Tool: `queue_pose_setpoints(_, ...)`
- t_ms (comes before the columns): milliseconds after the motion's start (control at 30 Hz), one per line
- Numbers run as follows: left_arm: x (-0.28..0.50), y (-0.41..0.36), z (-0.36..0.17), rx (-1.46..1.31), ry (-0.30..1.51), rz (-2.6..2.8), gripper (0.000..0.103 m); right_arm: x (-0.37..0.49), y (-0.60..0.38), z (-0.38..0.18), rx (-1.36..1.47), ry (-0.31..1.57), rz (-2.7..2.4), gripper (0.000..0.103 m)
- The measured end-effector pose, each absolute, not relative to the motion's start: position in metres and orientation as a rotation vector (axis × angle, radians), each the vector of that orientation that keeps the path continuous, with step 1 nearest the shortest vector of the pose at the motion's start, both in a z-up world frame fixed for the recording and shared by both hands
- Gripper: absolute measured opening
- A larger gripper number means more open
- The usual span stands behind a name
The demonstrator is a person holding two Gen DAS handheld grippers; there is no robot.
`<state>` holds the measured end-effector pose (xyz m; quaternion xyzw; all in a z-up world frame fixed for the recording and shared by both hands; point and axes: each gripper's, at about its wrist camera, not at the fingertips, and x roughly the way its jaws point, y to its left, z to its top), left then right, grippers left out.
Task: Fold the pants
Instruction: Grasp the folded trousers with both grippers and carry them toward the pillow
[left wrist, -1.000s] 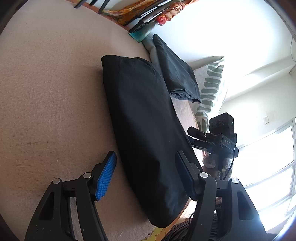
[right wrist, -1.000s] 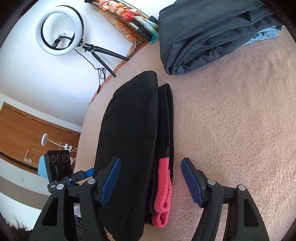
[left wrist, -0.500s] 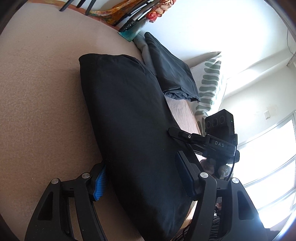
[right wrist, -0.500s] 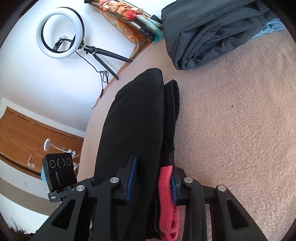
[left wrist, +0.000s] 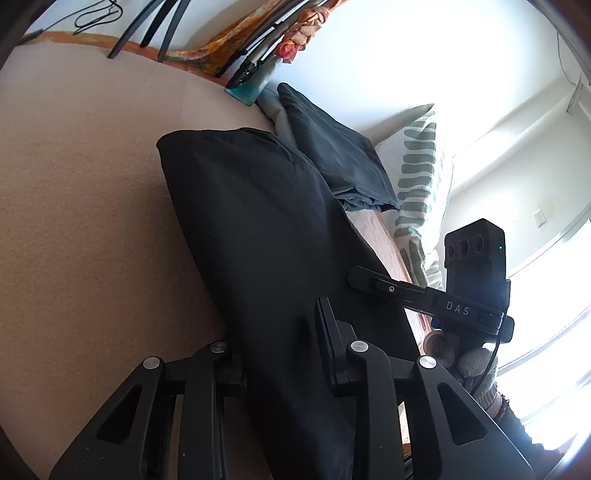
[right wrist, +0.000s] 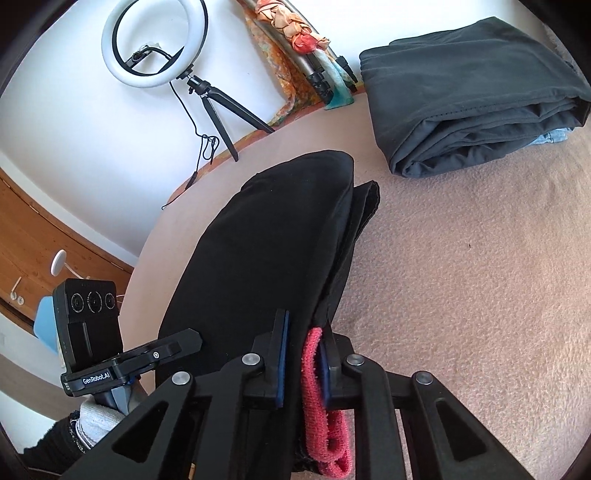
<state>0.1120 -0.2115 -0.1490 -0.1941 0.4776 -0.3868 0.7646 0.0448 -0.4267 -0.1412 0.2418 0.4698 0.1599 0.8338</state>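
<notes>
The black pants lie folded in a long strip on the beige bed cover. My left gripper is shut on the near end of the pants, the fabric pinched between its fingers. In the right wrist view the pants run away from me with a red waistband at the near end. My right gripper is shut on that end, clamping the black layers and the red waistband. Each gripper also shows in the other's view: the right one, the left one.
A second folded dark garment lies at the far side of the bed, over something light blue. A patterned pillow lies beyond it. A ring light on a tripod stands at the bed's far edge, beside draped orange cloth.
Both grippers moved in over the near ends of the pants and closed from open to shut on the fabric. The right one now grips the red waistband end.
</notes>
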Motion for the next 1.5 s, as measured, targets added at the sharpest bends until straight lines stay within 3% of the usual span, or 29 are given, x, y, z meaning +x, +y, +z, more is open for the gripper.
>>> queue_pose_setpoints(400, 0.108, -0.226, -0.098, -0.347, 0.897, -0.868, 0.023, 0.024, -0.418, -0.075, 0.386, 0.859, 0.301, 0.011)
queue_pose_setpoints(867, 0.157, -0.31, -0.036, -0.24, 0.807, -0.951, 0.023, 0.048, -0.487, -0.014, 0.379, 0.738, 0.206, 0.011)
queue_pose_setpoints(1133, 0.205, -0.378, -0.027, -0.2, 0.785, -0.99, 0.023, 0.096, -0.538, 0.006, 0.339, 0.737, 0.14, 0.011)
queue_pose_setpoints(1500, 0.267, -0.442, -0.043, -0.158, 0.788, -0.982, 0.023, 0.164, -0.592, -0.008, 0.281, 0.755, 0.083, 0.011)
